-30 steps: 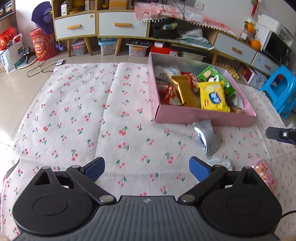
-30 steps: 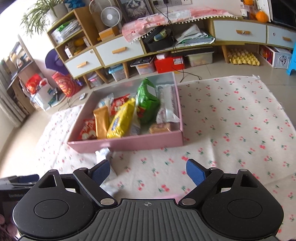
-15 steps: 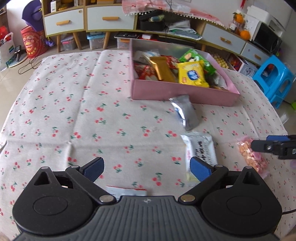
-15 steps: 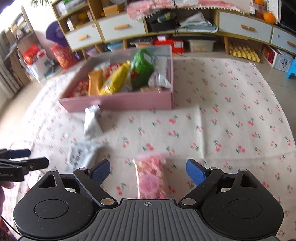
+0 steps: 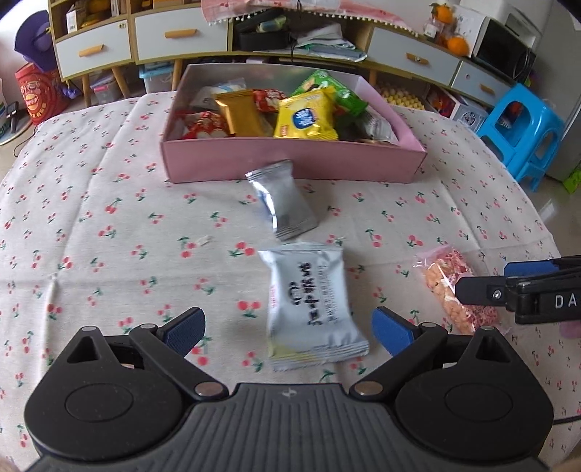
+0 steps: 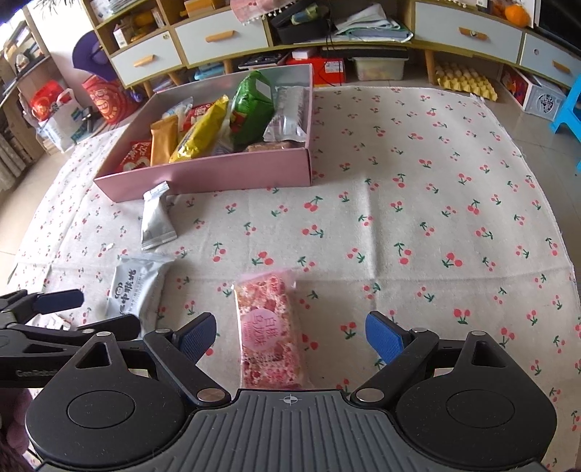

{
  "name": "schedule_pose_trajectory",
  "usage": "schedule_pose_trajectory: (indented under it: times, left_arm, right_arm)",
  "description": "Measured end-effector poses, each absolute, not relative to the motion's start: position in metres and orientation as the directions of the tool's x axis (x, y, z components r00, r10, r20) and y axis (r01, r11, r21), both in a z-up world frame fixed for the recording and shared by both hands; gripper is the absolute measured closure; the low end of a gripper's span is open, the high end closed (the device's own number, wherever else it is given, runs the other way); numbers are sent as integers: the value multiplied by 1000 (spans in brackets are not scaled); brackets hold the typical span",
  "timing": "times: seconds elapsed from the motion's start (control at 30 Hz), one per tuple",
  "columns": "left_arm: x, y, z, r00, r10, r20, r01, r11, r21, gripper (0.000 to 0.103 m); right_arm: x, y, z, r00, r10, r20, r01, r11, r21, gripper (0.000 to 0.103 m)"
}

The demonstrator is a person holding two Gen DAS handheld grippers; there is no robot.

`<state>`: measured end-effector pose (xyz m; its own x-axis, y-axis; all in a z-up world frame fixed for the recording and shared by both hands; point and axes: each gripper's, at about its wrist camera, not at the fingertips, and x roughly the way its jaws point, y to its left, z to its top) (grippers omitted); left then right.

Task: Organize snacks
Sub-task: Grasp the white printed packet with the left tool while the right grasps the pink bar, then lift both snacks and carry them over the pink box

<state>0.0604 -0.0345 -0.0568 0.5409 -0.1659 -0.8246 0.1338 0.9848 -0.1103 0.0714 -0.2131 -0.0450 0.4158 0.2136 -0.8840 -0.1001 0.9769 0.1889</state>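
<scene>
A pink box (image 5: 290,163) (image 6: 218,174) full of snack packets sits on the cherry-print cloth. Three packets lie loose in front of it: a silver one (image 5: 283,199) (image 6: 157,221), a white one with black writing (image 5: 308,305) (image 6: 134,287), and a pink one (image 5: 454,290) (image 6: 270,330). My left gripper (image 5: 288,328) is open, with the white packet lying between its fingers. My right gripper (image 6: 290,336) is open, with the pink packet lying between its fingers. Neither packet is gripped.
Low cabinets with drawers (image 5: 174,32) and clutter line the floor behind the table. A blue plastic stool (image 5: 523,127) stands at the right. The cloth's right part (image 6: 454,199) lies bare of packets.
Both grippers have pulled back from the box and come down toward the near packets. The white packet now lies between the left fingers, the pink one between the right fingers.
</scene>
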Motion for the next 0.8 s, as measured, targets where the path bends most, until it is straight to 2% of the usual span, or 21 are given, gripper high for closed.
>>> schedule_pose_trajectory:
  times: [0.27, 0.47, 0.53, 0.8]
  left_arm:
    - [64, -51, -61, 535, -143, -832, 137, 987, -81, 20]
    - [63, -56, -60, 542, -93, -836, 176, 984, 5, 41]
    - [62, -56, -59, 541, -93, -836, 196, 981, 17, 51]
    - [60, -40, -54, 537, -102, -837, 174, 985, -8, 54]
  right_arm:
    - [71, -217, -48, 407, 215, -888, -100, 977, 191, 12]
    - [72, -214, -50, 394, 220, -892, -112, 975, 191, 12]
    - [72, -212, -51, 386, 220, -896, -117, 975, 189, 12]
    - [73, -203, -54, 362, 230, -903, -127, 972, 197, 12]
